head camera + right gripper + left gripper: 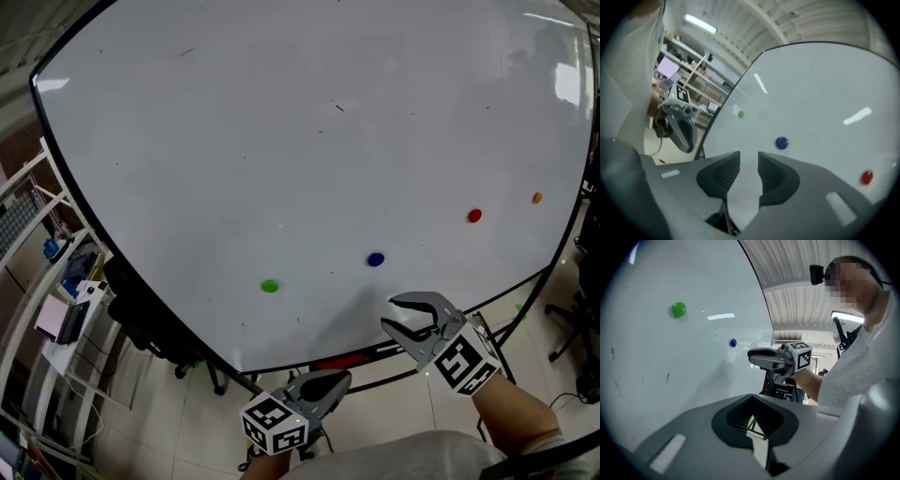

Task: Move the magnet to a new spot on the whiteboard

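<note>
Right gripper jaws spread, empty, near round blue magnet on white whiteboard. Left gripper jaws pressed together.

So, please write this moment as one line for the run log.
right gripper: fingers open, empty, short of blue magnet on whiteboard | left gripper: fingers shut, empty, off the board

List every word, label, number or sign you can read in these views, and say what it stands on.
No readable text anywhere.
On the whiteboard: only faint stray pen strokes, no words.
On the green magnet, blue magnet, red magnet and orange magnet: no print visible.
On the cubes of the left gripper and right gripper: black-and-white square patterns, no letters.
On the shelf clutter: too small to read.
</note>
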A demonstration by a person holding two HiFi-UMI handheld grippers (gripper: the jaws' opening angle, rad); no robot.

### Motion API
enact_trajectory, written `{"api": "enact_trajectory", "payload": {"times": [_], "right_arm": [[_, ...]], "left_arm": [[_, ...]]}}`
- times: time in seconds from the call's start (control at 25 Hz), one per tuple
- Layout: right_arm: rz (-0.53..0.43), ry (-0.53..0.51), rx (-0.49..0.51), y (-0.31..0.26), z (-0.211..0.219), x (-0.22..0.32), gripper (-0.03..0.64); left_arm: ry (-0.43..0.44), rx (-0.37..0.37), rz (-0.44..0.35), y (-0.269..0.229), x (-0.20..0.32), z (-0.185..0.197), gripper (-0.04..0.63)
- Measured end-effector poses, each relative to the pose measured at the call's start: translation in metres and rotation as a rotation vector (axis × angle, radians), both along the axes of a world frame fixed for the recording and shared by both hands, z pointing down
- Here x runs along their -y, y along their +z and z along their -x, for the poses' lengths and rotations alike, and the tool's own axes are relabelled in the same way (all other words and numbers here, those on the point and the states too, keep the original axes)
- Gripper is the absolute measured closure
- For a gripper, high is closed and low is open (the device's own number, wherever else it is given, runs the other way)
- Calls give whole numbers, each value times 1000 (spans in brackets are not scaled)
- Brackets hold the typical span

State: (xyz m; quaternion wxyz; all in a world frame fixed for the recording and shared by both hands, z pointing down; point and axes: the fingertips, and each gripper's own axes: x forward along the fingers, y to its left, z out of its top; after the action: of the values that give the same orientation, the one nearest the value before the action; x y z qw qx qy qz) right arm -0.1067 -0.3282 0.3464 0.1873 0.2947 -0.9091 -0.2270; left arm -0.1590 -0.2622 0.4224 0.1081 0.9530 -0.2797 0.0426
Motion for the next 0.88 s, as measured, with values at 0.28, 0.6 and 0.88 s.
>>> {"api": "enact_trajectory", "payload": {"times": [0.28,0.6,0.88], "right_arm": [[339,-104,121,65,-5,-68,533],[495,-203,122,111,-39,-175,566],[540,-218,148,128,-96,-289,569]], "left_arm": [[3,1,5,3,-31,-8,611],[-43,35,39,18,-115,-55,611],[-52,77,57,37,-226,-117,611]]}}
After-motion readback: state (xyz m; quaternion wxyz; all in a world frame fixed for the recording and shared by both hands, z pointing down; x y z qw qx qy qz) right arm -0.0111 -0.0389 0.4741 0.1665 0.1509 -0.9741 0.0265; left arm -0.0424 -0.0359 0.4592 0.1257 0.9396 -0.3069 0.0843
